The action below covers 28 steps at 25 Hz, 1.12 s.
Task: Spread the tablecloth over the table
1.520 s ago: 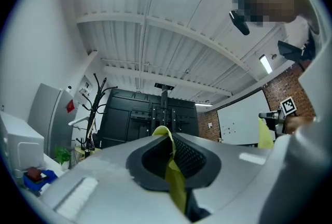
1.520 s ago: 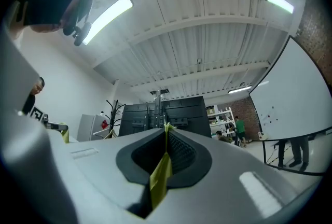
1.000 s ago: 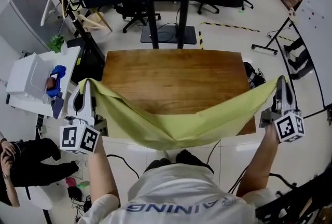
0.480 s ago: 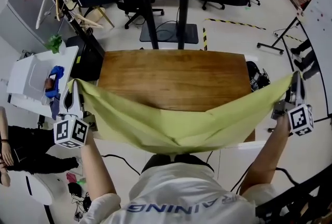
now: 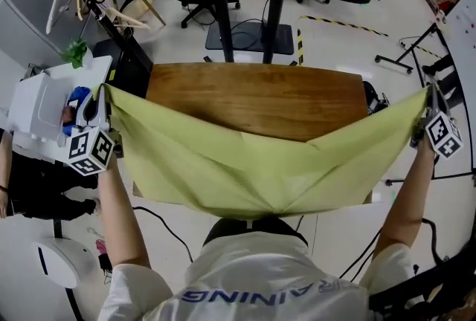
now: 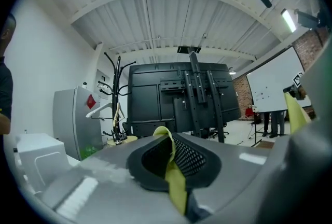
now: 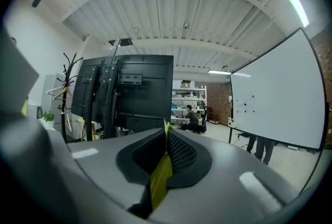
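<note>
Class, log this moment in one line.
left gripper: shut on tablecloth corner | right gripper: shut on other corner | tablecloth: stretched between them, sagging near side | table: far part bare

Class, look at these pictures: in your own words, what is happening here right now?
A person stands at the near edge of a wooden table, a tool in each hand. The left tool and the right tool are each shut on a corner of a yellow-green tablecloth, held stretched wide above the table. Its middle sags toward the near edge; the far tabletop shows bare.
</note>
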Each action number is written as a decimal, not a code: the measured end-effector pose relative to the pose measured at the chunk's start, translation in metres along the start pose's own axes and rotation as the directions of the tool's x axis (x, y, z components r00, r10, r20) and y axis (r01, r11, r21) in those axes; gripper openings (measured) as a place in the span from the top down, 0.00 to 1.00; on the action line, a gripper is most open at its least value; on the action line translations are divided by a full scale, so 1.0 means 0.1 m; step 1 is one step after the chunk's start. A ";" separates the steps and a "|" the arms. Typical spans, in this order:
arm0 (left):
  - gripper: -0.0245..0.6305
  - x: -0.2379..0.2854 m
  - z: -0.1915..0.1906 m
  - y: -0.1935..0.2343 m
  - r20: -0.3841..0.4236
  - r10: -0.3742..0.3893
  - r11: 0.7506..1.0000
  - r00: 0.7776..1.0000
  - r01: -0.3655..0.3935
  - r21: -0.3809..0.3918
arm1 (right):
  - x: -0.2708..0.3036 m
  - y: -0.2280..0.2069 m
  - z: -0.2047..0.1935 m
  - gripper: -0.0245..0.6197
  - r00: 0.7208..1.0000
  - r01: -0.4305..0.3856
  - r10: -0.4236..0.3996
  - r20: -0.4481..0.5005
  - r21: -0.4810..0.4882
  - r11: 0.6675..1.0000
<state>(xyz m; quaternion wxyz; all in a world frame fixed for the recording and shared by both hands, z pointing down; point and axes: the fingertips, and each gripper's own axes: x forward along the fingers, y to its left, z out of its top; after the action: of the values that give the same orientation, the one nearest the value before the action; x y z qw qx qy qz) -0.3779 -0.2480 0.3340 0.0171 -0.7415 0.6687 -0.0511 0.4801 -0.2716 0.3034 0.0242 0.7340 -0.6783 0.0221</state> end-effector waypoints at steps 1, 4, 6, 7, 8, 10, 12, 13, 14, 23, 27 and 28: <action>0.96 0.08 0.00 0.10 -0.004 0.012 1.000 1.000 -0.012 -0.002 | 0.09 -0.10 -0.05 0.95 1.000 0.020 -0.020 -0.020 -0.002 1.000; 0.96 0.29 -0.01 0.45 -0.016 0.056 0.998 0.998 -0.056 -0.018 | 0.22 -0.44 -0.20 0.95 0.994 0.095 -0.094 -0.063 0.000 0.996; 0.96 0.43 -0.03 0.66 -0.028 0.082 0.996 0.996 -0.083 -0.014 | 0.23 -0.65 -0.31 0.95 0.988 0.137 -0.135 -0.081 0.014 0.991; 0.96 0.50 -0.04 0.74 -0.032 0.094 0.995 0.995 -0.094 -0.016 | 0.23 -0.75 -0.37 0.95 0.984 0.157 -0.154 -0.086 0.029 0.987; 0.96 0.57 -0.06 0.82 -0.035 0.105 0.994 0.994 -0.106 -0.024 | 0.24 -0.86 -0.42 0.95 0.981 0.176 -0.171 -0.091 0.052 0.983; 0.96 0.71 -0.11 0.94 -0.045 0.126 0.991 0.991 -0.128 -0.034 | 0.27 -1.05 -0.52 0.95 0.975 0.209 -0.199 -0.103 0.091 0.974; 0.96 0.83 -0.16 1.03 -0.064 0.136 0.990 0.989 -0.138 -0.027 | 0.35 -1.20 -0.60 0.95 0.969 0.226 -0.213 -0.128 0.095 0.969; 0.96 0.90 -0.19 1.05 -0.075 0.134 0.990 0.988 -0.136 -0.026 | 0.40 -1.26 -0.62 0.95 0.966 0.228 -0.215 -0.142 0.089 0.969; 0.96 0.96 -0.21 1.05 -0.085 0.129 0.991 0.988 -0.132 -0.027 | 0.46 -1.31 -0.62 0.95 0.965 0.227 -0.213 -0.153 0.080 0.971; 0.96 1.48 -0.35 0.93 -0.125 0.098 0.995 0.987 -0.102 -0.022 | 1.02 -1.41 -0.68 0.95 0.974 0.164 -0.153 -0.170 0.049 0.985; 0.96 1.55 -0.44 0.98 -0.125 0.127 0.991 0.984 -0.132 -0.030 | 1.36 -1.34 -0.82 0.95 0.978 0.112 -0.101 -0.181 0.050 0.992; 0.96 1.56 -0.48 1.00 -0.124 0.138 0.989 0.983 -0.144 -0.041 | 1.44 -1.32 -0.86 0.95 0.978 0.101 -0.090 -0.188 0.048 0.994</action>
<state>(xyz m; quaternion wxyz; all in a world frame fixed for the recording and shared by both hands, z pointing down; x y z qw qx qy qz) -0.4664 -0.4117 0.3802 -0.0383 -0.6879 0.7206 -0.0778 0.6235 -0.3988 0.3978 0.0672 0.7608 -0.6363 0.1086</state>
